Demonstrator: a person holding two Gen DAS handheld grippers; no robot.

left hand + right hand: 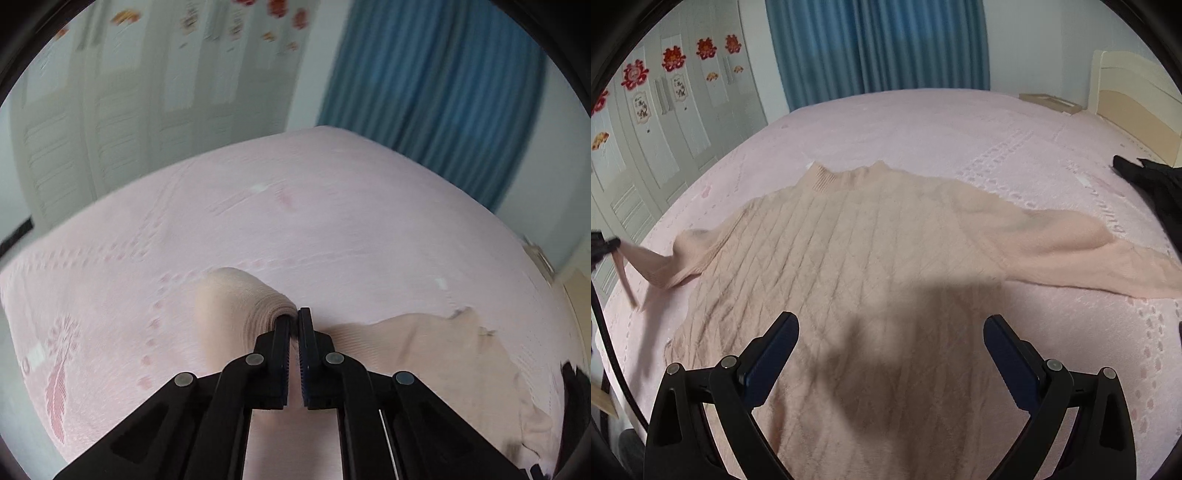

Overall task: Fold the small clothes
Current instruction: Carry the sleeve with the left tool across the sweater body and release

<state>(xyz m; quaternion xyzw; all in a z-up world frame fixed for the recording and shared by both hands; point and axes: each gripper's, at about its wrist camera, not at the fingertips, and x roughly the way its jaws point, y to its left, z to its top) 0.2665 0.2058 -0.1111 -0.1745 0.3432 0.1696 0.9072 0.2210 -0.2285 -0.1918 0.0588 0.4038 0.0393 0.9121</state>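
sweater (849, 251) is lying flat on the bed (923, 122), long axis running left-right | left hand-held gripper (294, 317) is pinching the left sleeve cuff (236, 299), nearer it | right hand-held gripper (891, 332) is hovering spread over the near hem

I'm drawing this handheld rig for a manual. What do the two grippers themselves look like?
Both look alike. The left gripper and right gripper have matte black plastic linkage arms joined by round silver-grey pivot pins. Each carries two flat black fingers faced with dark blue pads; the left's pads show a finely ribbed edge. A thin black cable runs at the right view's left edge.
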